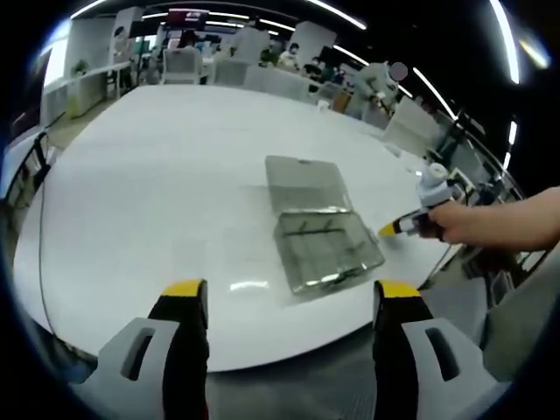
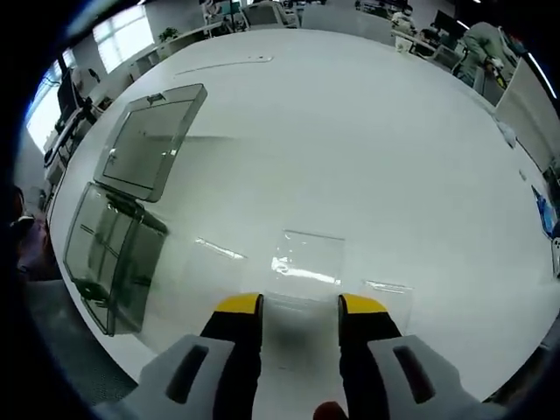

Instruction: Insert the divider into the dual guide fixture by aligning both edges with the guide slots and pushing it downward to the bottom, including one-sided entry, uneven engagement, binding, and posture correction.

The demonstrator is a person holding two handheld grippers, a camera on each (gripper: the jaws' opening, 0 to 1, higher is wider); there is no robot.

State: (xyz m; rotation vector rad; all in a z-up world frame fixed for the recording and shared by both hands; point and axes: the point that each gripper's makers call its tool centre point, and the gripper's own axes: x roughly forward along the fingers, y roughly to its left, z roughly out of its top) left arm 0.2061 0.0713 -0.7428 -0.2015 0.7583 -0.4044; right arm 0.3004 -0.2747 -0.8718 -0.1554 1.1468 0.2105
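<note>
Both grippers share one build — the left gripper (image 1: 293, 302) has pale grey moulded bodies carrying black jaws capped with yellow tips. The right gripper (image 2: 300, 304) matches it — grey shells, slotted recesses, yellow-tipped black jaws.

A: Lighting? Bright overhead strip lights (image 1: 455, 96) streak across the left gripper view; windows (image 2: 122, 35) blow out in the right gripper view.

B: Glare noted on the white tabletop (image 2: 367, 131), with highlights on the clear divider (image 2: 306, 262). Strong fisheye bending at the edges; the background is soft, slightly blurred.
</note>
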